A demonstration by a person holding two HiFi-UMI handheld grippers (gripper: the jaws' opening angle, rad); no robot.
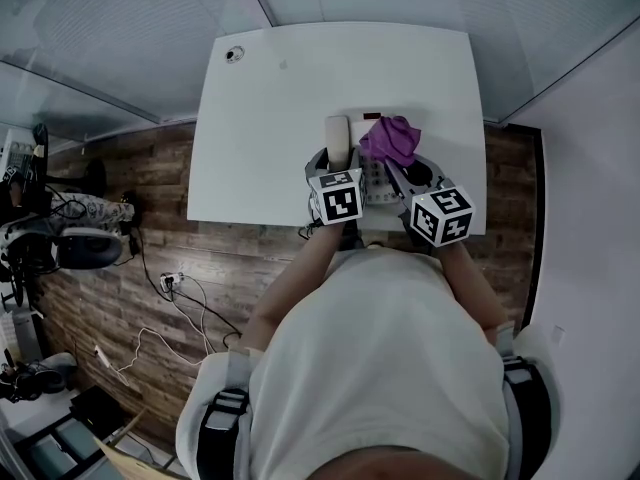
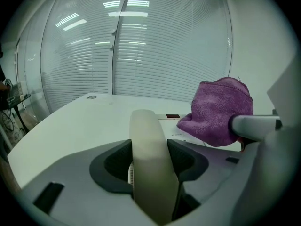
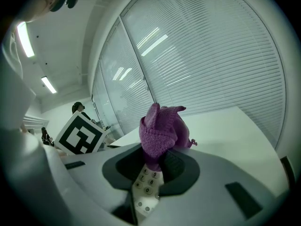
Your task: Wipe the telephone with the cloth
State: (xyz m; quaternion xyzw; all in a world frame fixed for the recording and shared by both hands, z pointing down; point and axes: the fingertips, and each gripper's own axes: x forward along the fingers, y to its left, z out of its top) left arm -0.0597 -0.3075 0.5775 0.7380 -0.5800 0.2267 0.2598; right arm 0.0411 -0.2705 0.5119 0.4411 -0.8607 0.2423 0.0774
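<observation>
Clamping the telephone handset (image 2: 148,140) is the left gripper (image 2: 150,161); the right gripper (image 3: 157,163) pinches the purple cloth (image 3: 161,128).

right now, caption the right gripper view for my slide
Right gripper shut on the purple cloth, held over the telephone keypad on a white table.
</observation>
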